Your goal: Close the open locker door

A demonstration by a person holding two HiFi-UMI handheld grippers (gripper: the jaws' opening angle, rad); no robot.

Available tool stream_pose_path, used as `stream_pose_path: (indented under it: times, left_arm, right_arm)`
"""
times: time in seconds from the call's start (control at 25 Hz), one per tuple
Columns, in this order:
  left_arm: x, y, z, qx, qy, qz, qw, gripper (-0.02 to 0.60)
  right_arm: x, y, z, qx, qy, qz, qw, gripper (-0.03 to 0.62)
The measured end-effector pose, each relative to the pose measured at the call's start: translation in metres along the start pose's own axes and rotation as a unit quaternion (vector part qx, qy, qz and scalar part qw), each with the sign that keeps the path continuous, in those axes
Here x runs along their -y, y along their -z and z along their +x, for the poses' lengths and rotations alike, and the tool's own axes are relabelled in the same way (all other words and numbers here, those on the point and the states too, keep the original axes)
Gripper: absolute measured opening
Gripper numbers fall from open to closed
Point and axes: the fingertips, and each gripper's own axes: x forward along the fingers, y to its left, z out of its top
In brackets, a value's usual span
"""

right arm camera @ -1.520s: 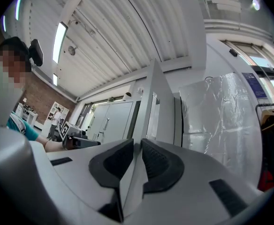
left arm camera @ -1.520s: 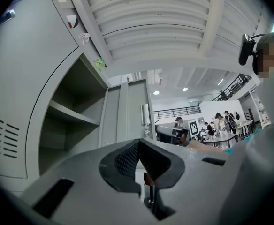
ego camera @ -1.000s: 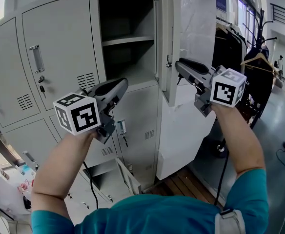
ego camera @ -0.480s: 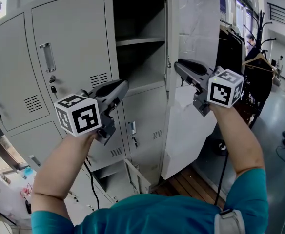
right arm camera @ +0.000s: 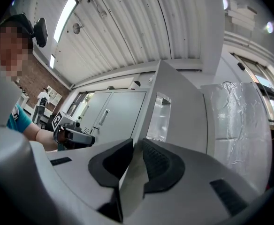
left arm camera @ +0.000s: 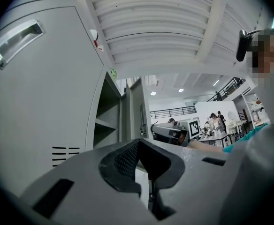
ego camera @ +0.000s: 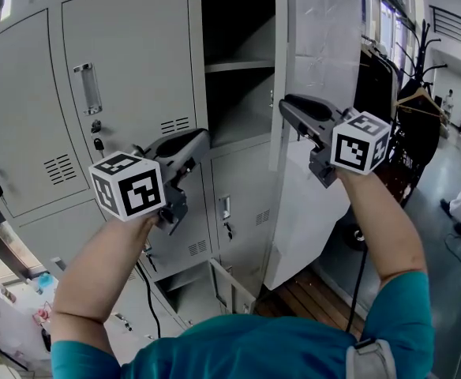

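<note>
Right gripper (ego camera: pixel 284 106) pinching the free vertical edge of the open locker door (ego camera: pixel 317 54). The door panel passes straight between its pads, as the right gripper view shows (right arm camera: pixel 136 146), and rises above the gripper, with a film-covered face on its right. The open compartment (ego camera: pixel 234 109) and its shelf (ego camera: pixel 242 65) lie just left of this gripper. Left gripper (ego camera: pixel 202 138), jaws pressed together and empty, points at the locker front below and left of that compartment, well apart from the door.
</note>
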Motion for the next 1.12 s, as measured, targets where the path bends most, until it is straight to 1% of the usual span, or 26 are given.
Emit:
stream_pose_path:
  times: [0.36, 0.84, 1.12]
  left_arm:
    - [-0.027, 0.0, -0.017, 0.001, 0.006, -0.008, 1.0, 0.003]
    - [-0.06, 0.003, -0.034, -0.006, 0.006, -0.002, 1.0, 0.003]
    - [-0.074, 0.004, -0.043, -0.005, 0.006, -0.004, 1.0, 0.003]
  right_arm:
    - [-0.012, 0.005, 0.036, -0.005, 0.011, -0.006, 1.0, 0.064]
    - [-0.02, 0.013, 0.08, -0.008, 0.017, -0.009, 1.0, 0.064]
    - [-0.021, 0.019, 0.105, -0.01, 0.02, -0.007, 1.0, 0.043]
